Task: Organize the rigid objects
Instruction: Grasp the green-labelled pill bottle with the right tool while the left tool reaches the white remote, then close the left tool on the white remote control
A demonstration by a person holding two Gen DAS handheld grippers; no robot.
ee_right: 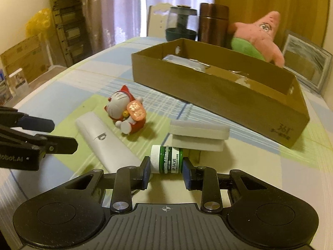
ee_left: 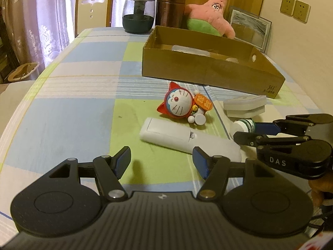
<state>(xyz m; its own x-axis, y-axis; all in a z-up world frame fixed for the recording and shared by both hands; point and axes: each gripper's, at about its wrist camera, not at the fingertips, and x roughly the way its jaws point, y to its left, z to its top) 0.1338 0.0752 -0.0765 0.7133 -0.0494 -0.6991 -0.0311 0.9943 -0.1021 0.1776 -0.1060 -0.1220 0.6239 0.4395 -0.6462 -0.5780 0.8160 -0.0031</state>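
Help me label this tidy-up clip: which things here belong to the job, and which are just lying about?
Job:
- lip salve jar, held by the right gripper
- white remote
- cat figurine
- white case
- cardboard box

Lying about:
- starfish plush
- brown canister
- glass jar
- picture frame

Far ahead of my claws, behind the cardboard box, a pink starfish plush toy [ee_left: 210,13] leans against a brown metal canister [ee_left: 170,8]. Left of the canister stands a dark glass jar [ee_left: 139,13], with a cream chair [ee_left: 93,8] behind. A framed picture [ee_left: 249,28] leans at the right wall, under two wall sockets [ee_left: 294,8].
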